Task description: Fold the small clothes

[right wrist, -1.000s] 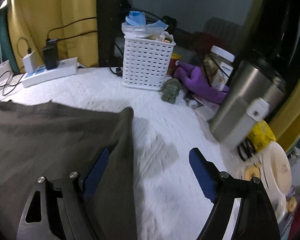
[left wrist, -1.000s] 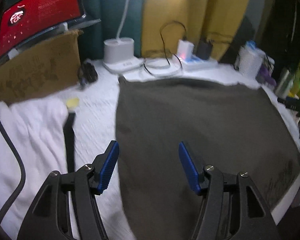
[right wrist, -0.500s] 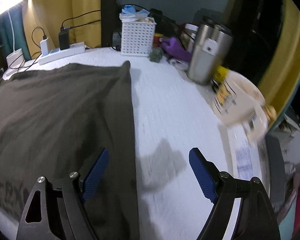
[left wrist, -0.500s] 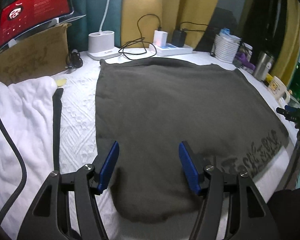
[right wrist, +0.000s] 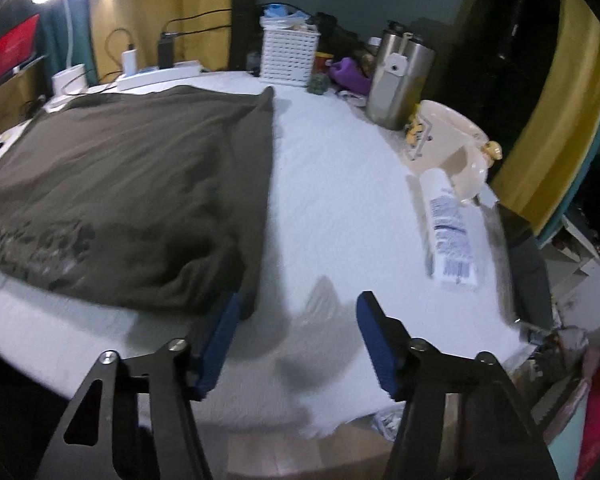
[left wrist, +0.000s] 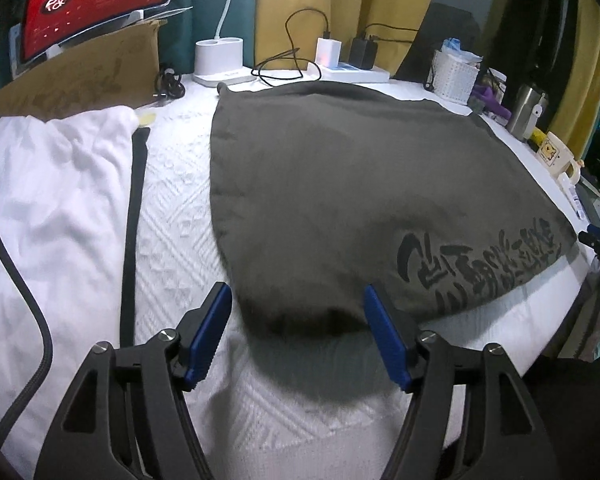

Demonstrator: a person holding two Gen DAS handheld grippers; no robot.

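One dark olive-grey cloth garment with black printed lettering (left wrist: 360, 184) lies spread flat on the white quilted bench (left wrist: 172, 216), printed edge nearest the person. It looks folded at least once, since the right-hand edge in the right wrist view reads as a doubled layer, but I can't confirm that. No compact fold yet, so I judge most of the task is still to do: near edge up and over, then halve again. A crumpled white cloth (left wrist: 56, 192) sits well left of it, apparently unfolded.

Left claw (left wrist: 298, 336): blue pads spread, jaws have just been opening a bit. The garment's near left corner sits between the pads, apparently beneath them; pads not pressing on it, nothing held.

Right claw (right wrist: 296, 340): spread, though its jaws have just been closing noticeably. Only bare bench between the pads. Left pad sits right at the garment's near right corner, looks touching or just beside it; blur makes that hard to call. No grip.

Both claws are lined up at the near corners, so the next step is likely a pinch at each corner.
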